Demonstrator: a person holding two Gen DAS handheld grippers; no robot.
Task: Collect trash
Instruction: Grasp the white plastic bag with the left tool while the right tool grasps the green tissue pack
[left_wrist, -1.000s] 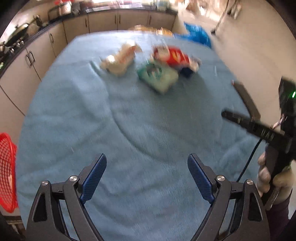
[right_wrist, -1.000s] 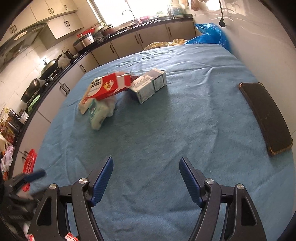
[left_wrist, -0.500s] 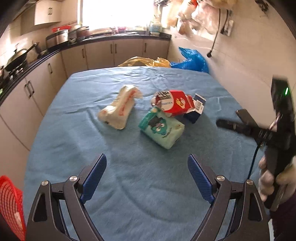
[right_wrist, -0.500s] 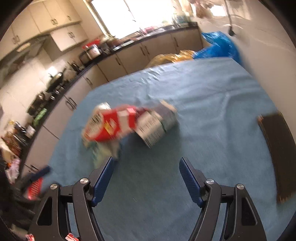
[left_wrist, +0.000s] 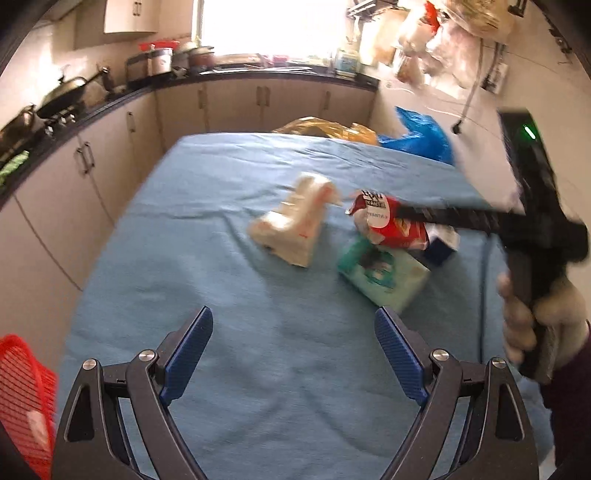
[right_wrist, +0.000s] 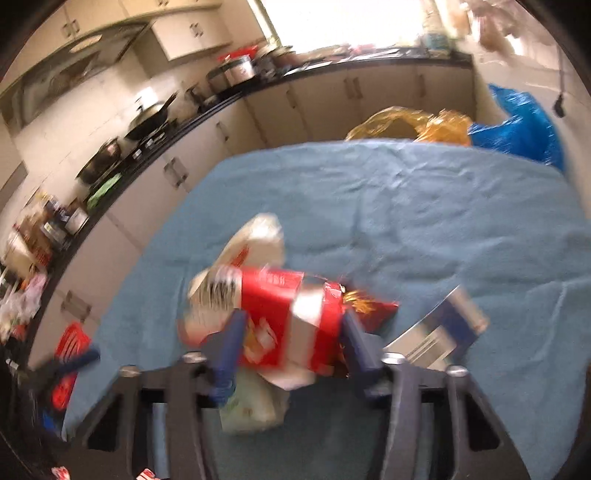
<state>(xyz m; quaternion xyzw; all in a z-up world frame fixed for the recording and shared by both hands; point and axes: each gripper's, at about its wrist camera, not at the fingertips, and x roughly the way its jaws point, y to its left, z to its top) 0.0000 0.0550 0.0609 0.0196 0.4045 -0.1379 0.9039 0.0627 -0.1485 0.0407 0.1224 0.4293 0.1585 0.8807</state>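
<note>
Right claw (right_wrist: 290, 339) closing around the red snack packet (right_wrist: 284, 317).
I am keeping my left claw (left_wrist: 293, 347) wide open and empty above the blue-covered table (left_wrist: 221, 295).

Blue plastic bag (left_wrist: 421, 138) (crumpled) beside yellow bag (left_wrist: 328, 129).

Lighting: daylight is admitted through a window (left_wrist: 269, 29) behind the counter; the pane is blown out to white in both views. The room is evenly lit, and only soft shadows are cast on the cloth (left_wrist: 221, 206). Blur: the right wrist view is heavily smeared by motion, the red packet (right_wrist: 284, 321) most of all; the left wrist view is smeared less. Distortion: straight cabinet lines are bowed by the fisheye, and the corners are cut off in black.
</note>
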